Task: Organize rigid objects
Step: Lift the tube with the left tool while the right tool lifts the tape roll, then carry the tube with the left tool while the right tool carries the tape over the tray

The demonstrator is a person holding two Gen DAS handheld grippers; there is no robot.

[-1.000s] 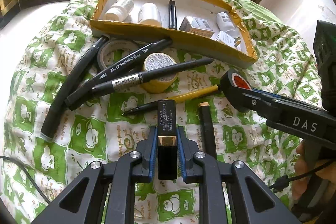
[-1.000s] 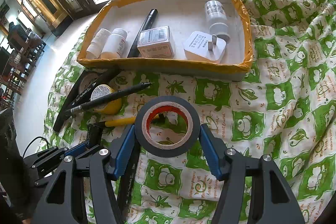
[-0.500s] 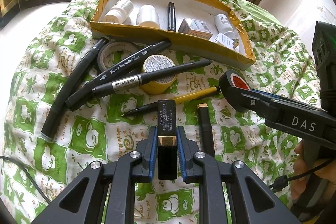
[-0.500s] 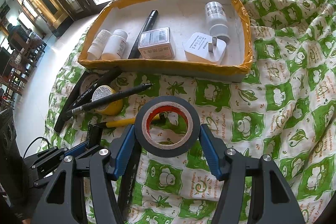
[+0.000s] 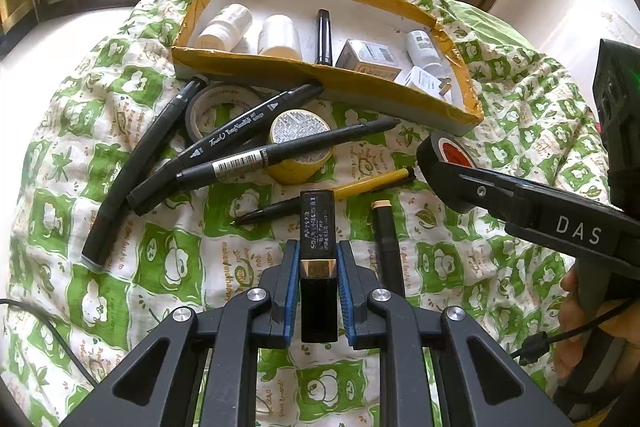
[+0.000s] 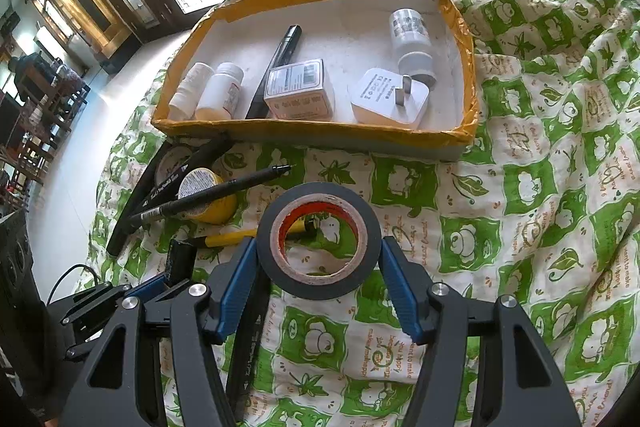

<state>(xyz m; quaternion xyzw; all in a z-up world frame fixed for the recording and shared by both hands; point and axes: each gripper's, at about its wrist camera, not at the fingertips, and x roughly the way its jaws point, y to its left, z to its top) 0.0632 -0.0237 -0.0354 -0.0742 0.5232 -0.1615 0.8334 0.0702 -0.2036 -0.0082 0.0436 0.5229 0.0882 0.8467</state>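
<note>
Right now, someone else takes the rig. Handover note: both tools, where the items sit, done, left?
Left tool: shut on the black rectangular tube with a gold band.
Right tool: shut on the black roll of electrical tape.
Both hang above the green-and-white patterned cloth.
Done: two white bottles, black pen, small white carton, white plug adapter and a third white bottle lie in the yellow-rimmed cardboard tray.
Left: both held items, black markers, yellow tape roll, pale tape roll, yellow pen.
</note>
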